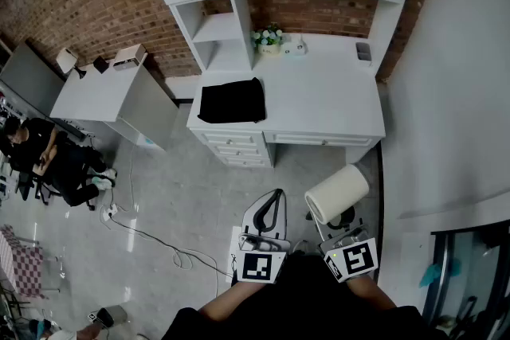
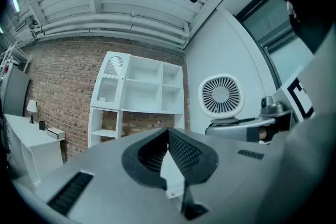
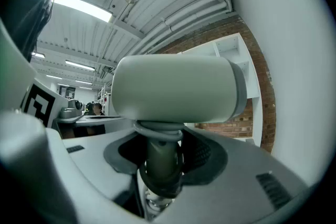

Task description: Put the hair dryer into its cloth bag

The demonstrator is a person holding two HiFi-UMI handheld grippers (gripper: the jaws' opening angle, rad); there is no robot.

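left gripper [image 1: 273, 201]: jaws together, empty; right gripper [image 1: 338, 224]: clamped on hair dryer [image 1: 337, 193] handle; black cloth bag [image 1: 232, 101]: flat on white desk [image 1: 327, 103], well apart from both

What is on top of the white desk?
A black cloth bag lies near the front left of the desk; a flower pot stands at the back. The bag's inside is covered.

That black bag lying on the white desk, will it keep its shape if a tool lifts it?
Probably not: the black bag lies flat, edges uneven, on the desk, so it likely droops. It looks thin, so likely light, and its mouth may sag shut.
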